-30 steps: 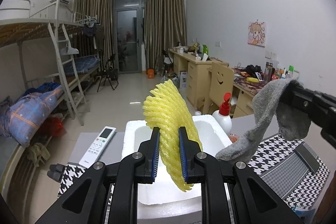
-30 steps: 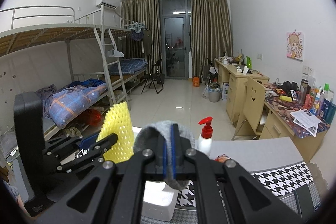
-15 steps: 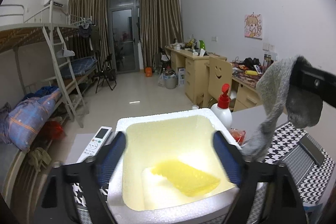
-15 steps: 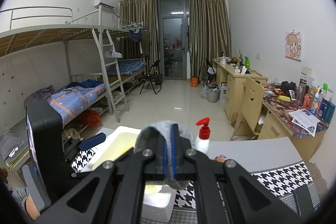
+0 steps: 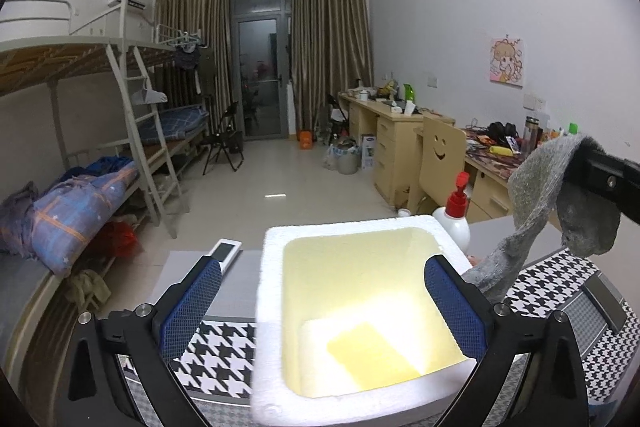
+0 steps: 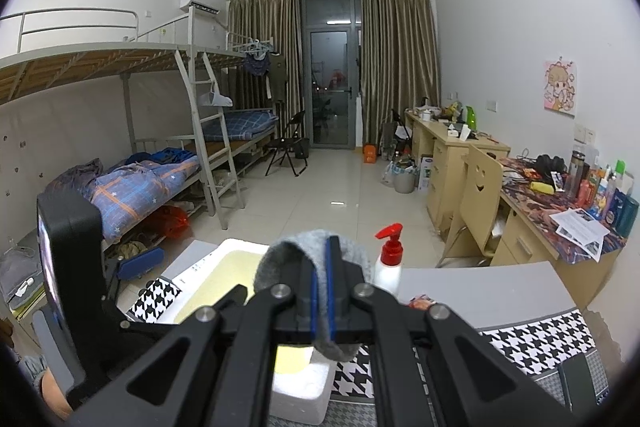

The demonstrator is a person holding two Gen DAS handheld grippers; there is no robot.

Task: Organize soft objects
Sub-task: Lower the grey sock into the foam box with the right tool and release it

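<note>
Gaping left claw (image 5: 324, 307) straddles foam box (image 5: 272, 307) — right claw (image 6: 322, 303) pinches grey sock (image 5: 532, 195).

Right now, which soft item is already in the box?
The yellow foam net, lying flat on the foam box floor; the grey sock hangs from the right gripper.

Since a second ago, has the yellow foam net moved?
Yes. The yellow foam net dropped from the left claw, now open, to the floor of the white foam box.

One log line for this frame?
left gripper: open | yellow foam net: inside white foam box | right gripper: holding grey sock
</note>
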